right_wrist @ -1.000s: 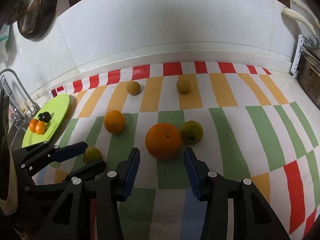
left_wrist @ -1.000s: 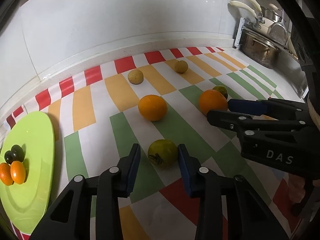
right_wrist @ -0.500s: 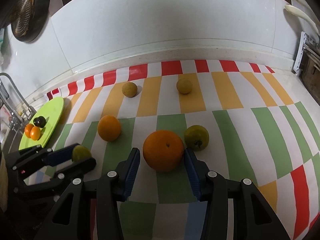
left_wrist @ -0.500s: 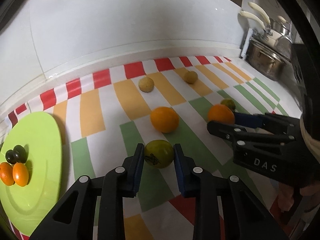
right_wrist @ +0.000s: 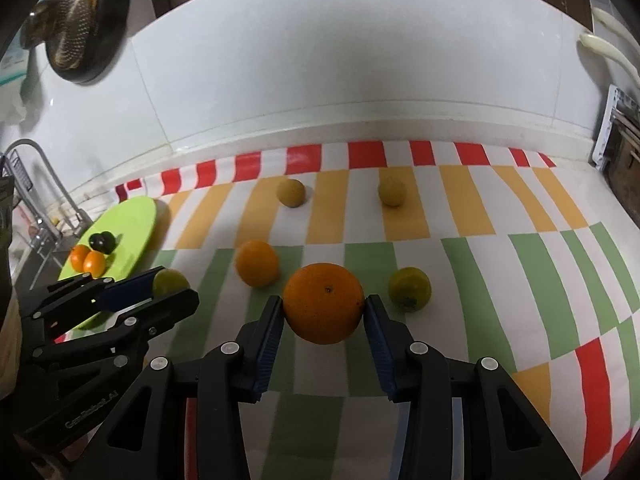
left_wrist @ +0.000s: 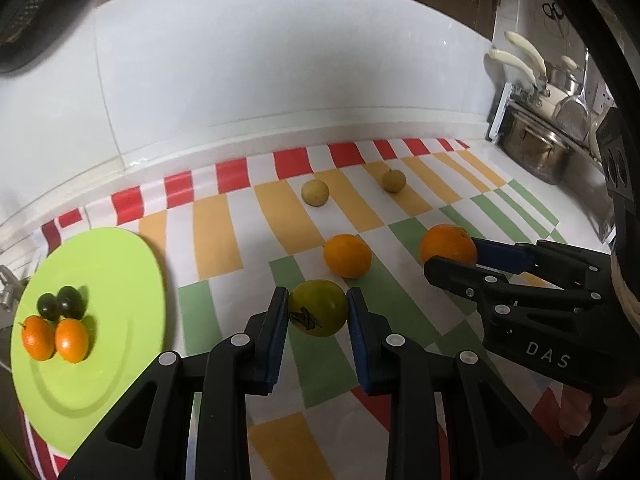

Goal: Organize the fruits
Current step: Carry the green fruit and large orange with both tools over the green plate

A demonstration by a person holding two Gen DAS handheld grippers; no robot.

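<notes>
My left gripper (left_wrist: pixel 318 312) is shut on a green-yellow fruit (left_wrist: pixel 318 308) and holds it above the striped cloth. My right gripper (right_wrist: pixel 324 314) is shut on a large orange (right_wrist: pixel 324 308), also raised; the orange shows in the left wrist view (left_wrist: pixel 448 246) too. A green plate (left_wrist: pixel 92 304) at the left holds two small oranges (left_wrist: pixel 56 338) and two dark fruits (left_wrist: pixel 60 302). On the cloth lie a smaller orange (right_wrist: pixel 256 268), a green-yellow fruit (right_wrist: pixel 410 288) and two small yellow fruits (right_wrist: pixel 291 193) (right_wrist: pixel 392 191).
The striped cloth (right_wrist: pixel 472 248) covers the counter in front of a white tiled wall. Steel pots (left_wrist: pixel 536 148) stand at the far right. A sink tap (right_wrist: pixel 40 176) and a hanging strainer (right_wrist: pixel 76 28) are at the left.
Both grippers closed on their fruits: the left on the green-yellow fruit, the right on the large orange. Both fruits have lifted off the cloth and the views have pulled back.
</notes>
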